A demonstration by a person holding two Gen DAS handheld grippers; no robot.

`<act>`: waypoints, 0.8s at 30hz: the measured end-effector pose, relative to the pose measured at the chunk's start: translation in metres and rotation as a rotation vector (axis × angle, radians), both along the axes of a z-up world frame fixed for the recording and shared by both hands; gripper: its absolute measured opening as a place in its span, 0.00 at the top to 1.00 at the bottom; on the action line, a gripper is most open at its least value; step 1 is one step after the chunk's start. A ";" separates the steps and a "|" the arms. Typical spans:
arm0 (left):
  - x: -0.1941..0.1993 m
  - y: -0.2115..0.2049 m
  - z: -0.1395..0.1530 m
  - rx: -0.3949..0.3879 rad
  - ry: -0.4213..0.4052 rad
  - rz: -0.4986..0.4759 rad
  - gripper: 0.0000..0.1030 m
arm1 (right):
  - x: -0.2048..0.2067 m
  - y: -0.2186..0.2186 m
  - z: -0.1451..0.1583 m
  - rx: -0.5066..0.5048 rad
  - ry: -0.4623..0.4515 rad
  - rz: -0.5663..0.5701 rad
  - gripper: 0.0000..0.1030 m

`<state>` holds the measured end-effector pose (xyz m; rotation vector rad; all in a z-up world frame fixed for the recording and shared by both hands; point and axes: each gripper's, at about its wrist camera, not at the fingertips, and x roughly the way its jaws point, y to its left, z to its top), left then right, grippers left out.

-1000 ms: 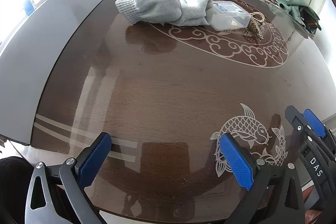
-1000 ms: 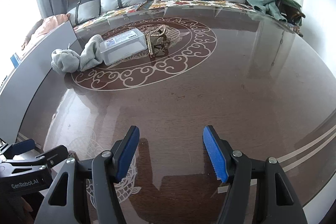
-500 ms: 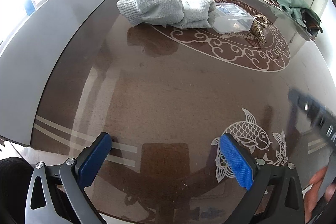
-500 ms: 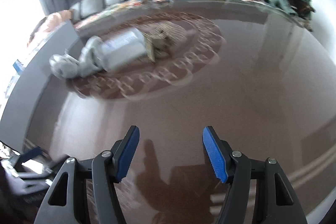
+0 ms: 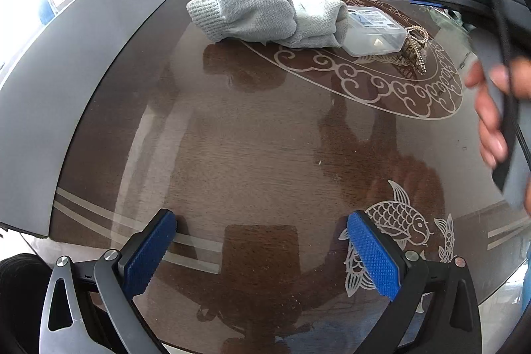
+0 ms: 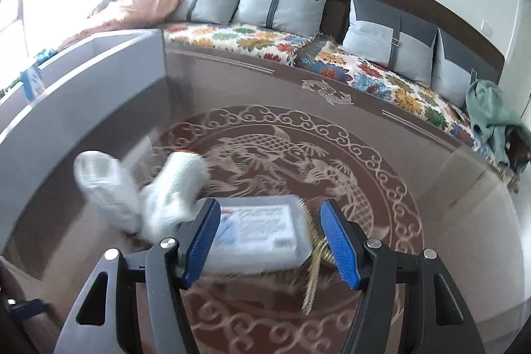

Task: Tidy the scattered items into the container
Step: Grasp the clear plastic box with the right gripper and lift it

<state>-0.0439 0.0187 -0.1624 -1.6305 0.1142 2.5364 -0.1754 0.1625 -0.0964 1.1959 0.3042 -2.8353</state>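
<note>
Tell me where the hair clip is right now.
The hair clip lies on the table's round ornament, touching the right end of the clear box; in the right wrist view it sits just ahead of the right jaw.

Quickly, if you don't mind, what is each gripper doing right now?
Left gripper: open, holding nothing, over the bare brown table.
Right gripper: open, empty, above the clear plastic box.

desk (image 5: 252, 138): glossy dark wood, reflective
socks (image 5: 259, 14): grey knitted cloth, rough
box (image 5: 373, 32): clear smooth plastic
bin wall (image 5: 76, 65): matt grey
</note>
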 end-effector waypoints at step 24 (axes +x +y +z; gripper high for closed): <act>-0.012 -0.005 -0.004 0.016 -0.009 0.020 0.00 | 0.033 -0.022 -0.012 -0.102 -0.220 0.558 0.38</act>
